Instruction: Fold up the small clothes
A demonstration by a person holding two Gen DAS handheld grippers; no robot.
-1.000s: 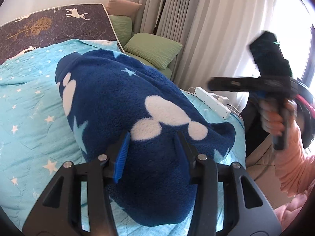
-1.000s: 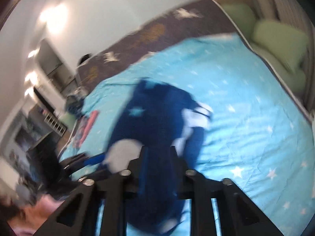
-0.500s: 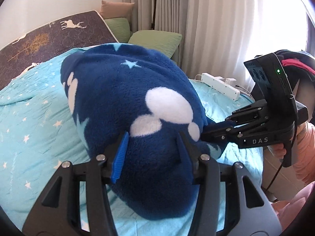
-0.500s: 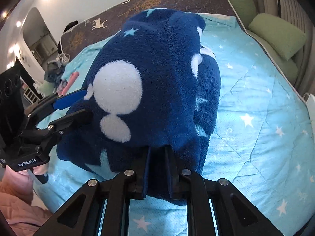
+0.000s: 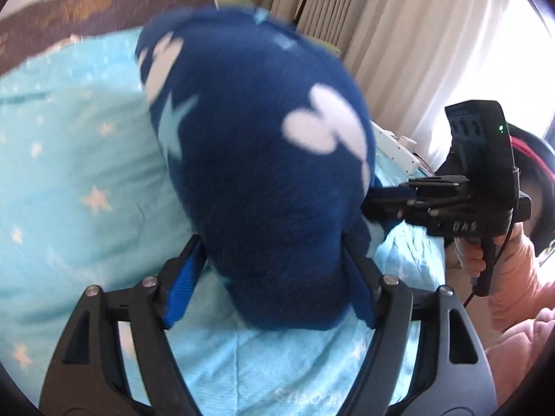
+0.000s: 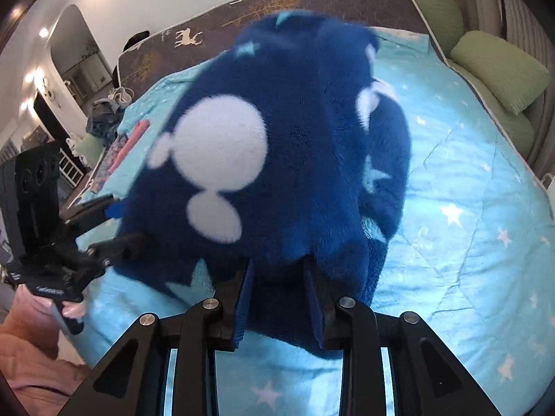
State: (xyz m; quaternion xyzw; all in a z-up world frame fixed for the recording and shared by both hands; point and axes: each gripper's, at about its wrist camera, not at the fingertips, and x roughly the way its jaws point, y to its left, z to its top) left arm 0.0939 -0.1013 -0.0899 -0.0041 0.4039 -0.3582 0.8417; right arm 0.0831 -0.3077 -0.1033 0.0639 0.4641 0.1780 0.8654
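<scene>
Opening wider than half a second ago, both the left gripper (image 5: 274, 284) and right gripper (image 6: 277, 298) loosen their fingers around the blue fleece garment (image 6: 277, 159), now lower on the bed (image 6: 468, 242).

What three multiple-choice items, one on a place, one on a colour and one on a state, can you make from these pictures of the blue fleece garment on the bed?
1. Where does the fleece garment lie?
A. on the light blue star quilt
B. on the green pillow
C. on the floor

2. What colour are the big round patches on the garment?
A. yellow
B. white
C. red

3. How do the jaws of the left gripper stand?
A. shut with nothing between them
B. hidden from view
C. apart, the garment's near edge between them

Answers: 1 A, quilt shows all around it. 2 B, the patches are plainly white. 3 C, the jaws are opening beside the fleece.
</scene>
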